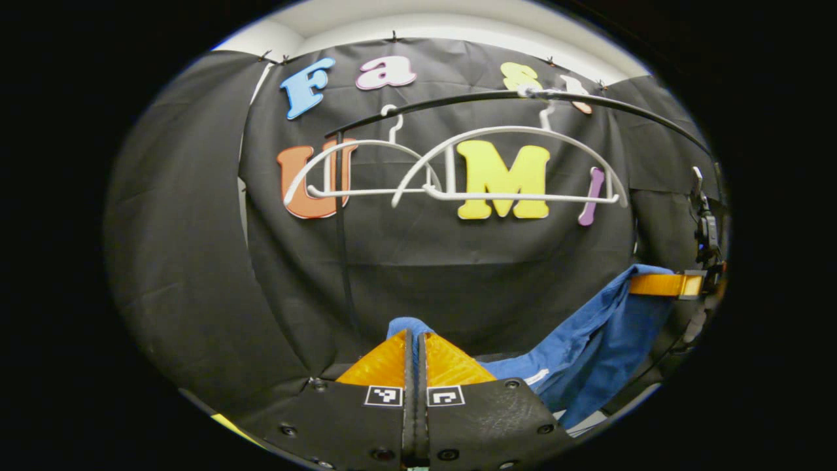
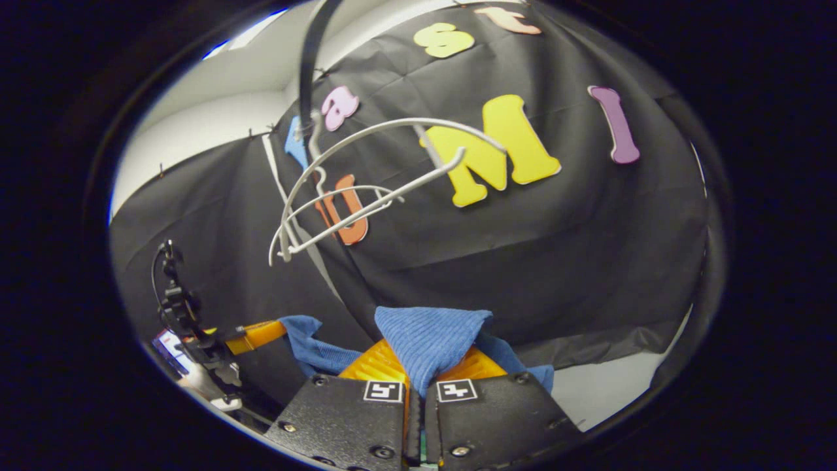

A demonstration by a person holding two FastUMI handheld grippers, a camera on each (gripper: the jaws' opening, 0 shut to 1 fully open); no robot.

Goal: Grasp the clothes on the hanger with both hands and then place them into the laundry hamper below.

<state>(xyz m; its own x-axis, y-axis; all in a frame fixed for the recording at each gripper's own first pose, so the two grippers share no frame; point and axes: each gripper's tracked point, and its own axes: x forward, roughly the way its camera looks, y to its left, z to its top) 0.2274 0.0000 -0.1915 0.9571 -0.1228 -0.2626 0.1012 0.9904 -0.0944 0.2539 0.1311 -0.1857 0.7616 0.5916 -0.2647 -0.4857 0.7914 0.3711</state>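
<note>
A blue garment (image 1: 588, 340) hangs stretched between my two grippers, off the hangers. My left gripper (image 1: 414, 340) is shut on one corner of it, a small blue tuft poking above the fingers. The other gripper (image 1: 667, 285) shows at the far right, pinching the cloth's other end. In the right gripper view, my right gripper (image 2: 416, 366) is shut on a fold of the blue garment (image 2: 431, 337), and the left gripper (image 2: 258, 335) holds the far corner at lower left. Two bare white hangers (image 1: 516, 167) hang from a dark rail (image 1: 497, 97) above. The hamper is out of sight.
The black cloth wall stands close behind the rail. White hangers (image 2: 366, 176) dangle above the garment in the right gripper view. A pale strip of floor or wall (image 2: 608, 386) shows at lower right.
</note>
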